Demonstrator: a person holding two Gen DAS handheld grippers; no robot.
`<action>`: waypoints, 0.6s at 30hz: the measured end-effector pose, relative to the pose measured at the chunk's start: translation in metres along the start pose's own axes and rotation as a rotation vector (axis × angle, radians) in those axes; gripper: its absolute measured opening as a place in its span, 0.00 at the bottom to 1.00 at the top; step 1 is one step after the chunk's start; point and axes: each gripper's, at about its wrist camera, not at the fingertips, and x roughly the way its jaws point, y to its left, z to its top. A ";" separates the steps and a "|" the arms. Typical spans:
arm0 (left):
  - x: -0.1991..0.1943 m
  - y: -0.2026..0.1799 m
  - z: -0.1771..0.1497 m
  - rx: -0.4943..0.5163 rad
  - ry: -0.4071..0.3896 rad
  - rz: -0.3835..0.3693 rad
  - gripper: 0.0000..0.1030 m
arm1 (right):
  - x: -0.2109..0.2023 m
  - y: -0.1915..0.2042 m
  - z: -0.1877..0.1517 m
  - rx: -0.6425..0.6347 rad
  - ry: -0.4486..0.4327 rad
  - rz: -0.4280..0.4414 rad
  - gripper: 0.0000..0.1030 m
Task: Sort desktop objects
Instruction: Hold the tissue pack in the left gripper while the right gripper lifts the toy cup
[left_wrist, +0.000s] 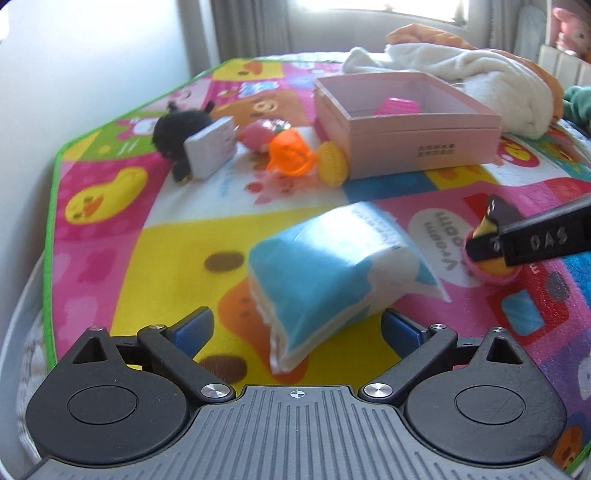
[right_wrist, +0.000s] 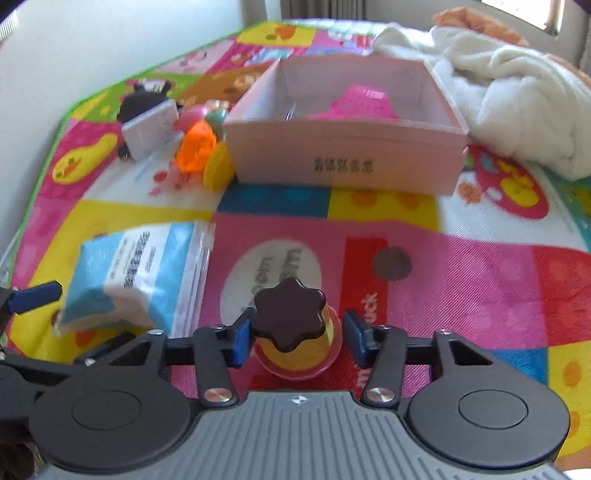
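While the right gripper (right_wrist: 298, 341) straddles the small toy pudding with a dark brown star-shaped top, yellow body and pink dish-like base (right_wrist: 295, 334), its blue pads stand partly closed; the left pad looks at or very near the brown cap, the right pad shows a clear gap, so no firm grip is judged yet. The pudding sits on the multicoloured cartoon-print play mat (right_wrist: 461, 266), at about 6 o'clock from the open pale pink cardboard box (right_wrist: 343, 162) and well apart from it. The box already holds a bright pink ribbed object (right_wrist: 364, 101).

Handling judgement: the toy looks like hard moulded plastic, light, rigid, glossy and so likely slippery. The star cap overhangs the body, so pads set on the yellow body under the cap should seat better than on the cap's lobes.

The left gripper (left_wrist: 297, 328) has its jaws spread wide, nothing pressed between them. The soft blue-and-white plastic-wrapped tissue pack (left_wrist: 332, 273) lies tilted just ahead of it, at 9 o'clock from the pudding. It looks light and squashy; a grip across its short width would suit.

At 9 o'clock of the box: a black plush toy (left_wrist: 181, 127), a white ridged block (left_wrist: 212, 146), an orange translucent plastic toy (left_wrist: 291, 155) and a yellow ribbed disc (left_wrist: 332, 164). A white fleece blanket (left_wrist: 480, 74) lies at 1 o'clock
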 end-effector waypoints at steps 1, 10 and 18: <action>0.000 -0.002 0.003 0.015 -0.008 0.001 0.97 | -0.005 -0.002 0.000 0.007 -0.017 -0.002 0.48; 0.014 -0.022 0.025 0.156 -0.059 -0.104 0.97 | -0.029 -0.027 0.000 0.144 -0.054 0.032 0.48; 0.004 -0.050 0.023 0.251 -0.100 -0.156 0.97 | -0.040 -0.038 -0.007 0.186 -0.077 0.056 0.48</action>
